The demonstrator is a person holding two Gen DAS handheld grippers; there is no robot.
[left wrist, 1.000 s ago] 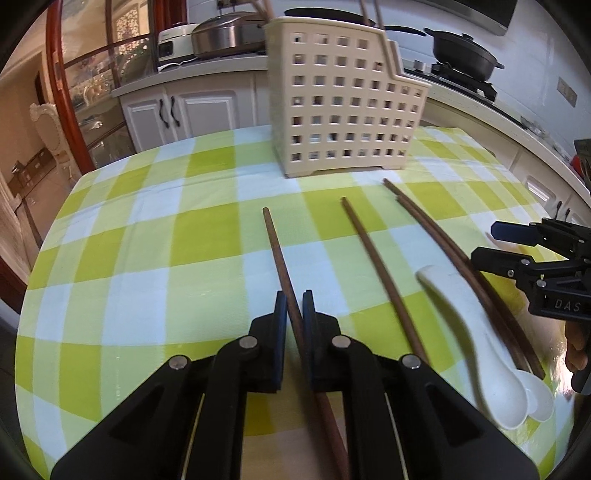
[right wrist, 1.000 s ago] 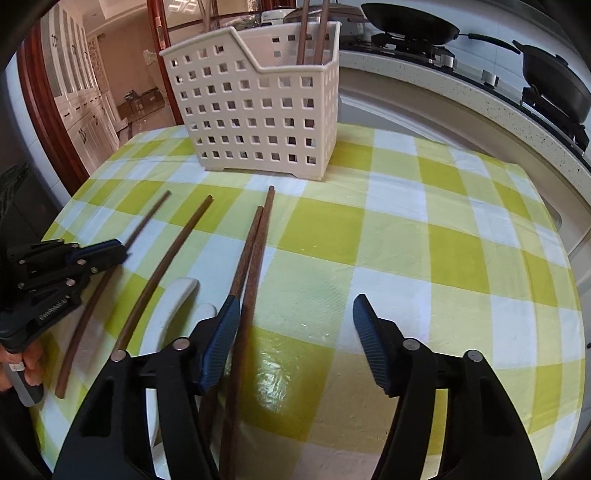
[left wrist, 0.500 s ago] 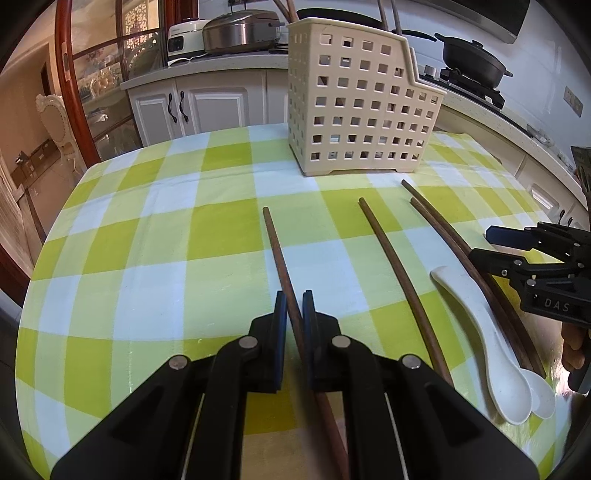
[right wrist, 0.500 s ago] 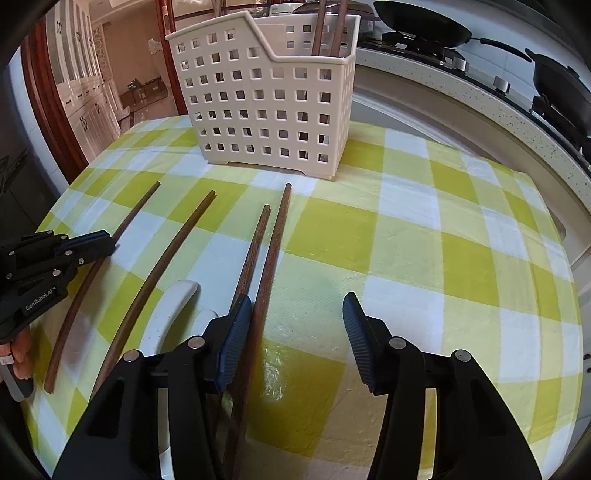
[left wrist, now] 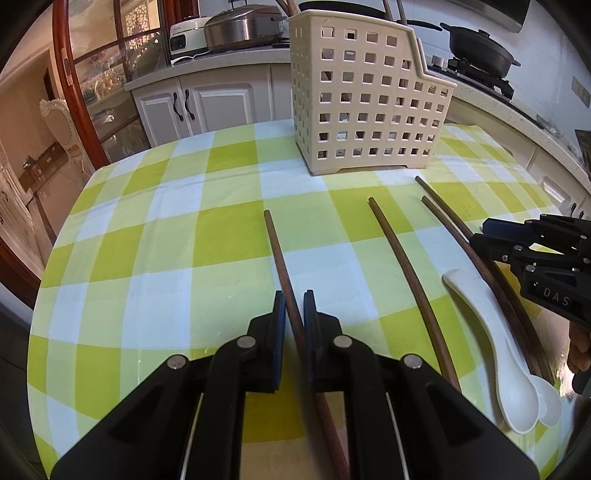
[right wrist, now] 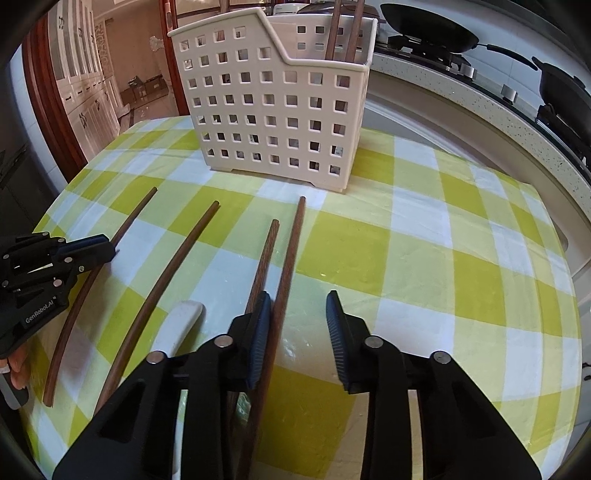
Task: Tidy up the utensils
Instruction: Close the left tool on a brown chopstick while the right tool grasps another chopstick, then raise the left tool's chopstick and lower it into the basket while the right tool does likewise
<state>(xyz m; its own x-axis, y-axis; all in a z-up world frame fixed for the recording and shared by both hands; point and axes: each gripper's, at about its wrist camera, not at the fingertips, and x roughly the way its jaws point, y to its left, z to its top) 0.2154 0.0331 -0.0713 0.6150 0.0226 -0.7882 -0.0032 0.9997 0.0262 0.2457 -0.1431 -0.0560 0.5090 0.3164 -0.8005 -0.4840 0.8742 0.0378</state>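
My left gripper (left wrist: 294, 310) is shut on a dark wooden chopstick (left wrist: 277, 254) lying on the checked tablecloth (left wrist: 221, 236). My right gripper (right wrist: 298, 299) is closing. One chopstick (right wrist: 291, 243) lies between its jaws against the left finger, and the right pad is still apart from it. A second chopstick (right wrist: 266, 251) lies just left of that finger. Another chopstick (left wrist: 406, 266) and two white spoons (left wrist: 491, 332) lie between the grippers. The cream perforated basket (right wrist: 273, 110) stands behind, with chopsticks (right wrist: 332, 33) upright in it.
A kitchen counter curves behind the table with a rice cooker (left wrist: 240, 26) and a black pot on the stove (left wrist: 480, 48). White cabinets (left wrist: 207, 107) stand at the back left. The round table's edge (right wrist: 554, 229) falls away at the right.
The right gripper's jaws have narrowed around the rightmost chopstick. The left gripper stays shut on its chopstick, and the basket looks slightly nearer in both views.
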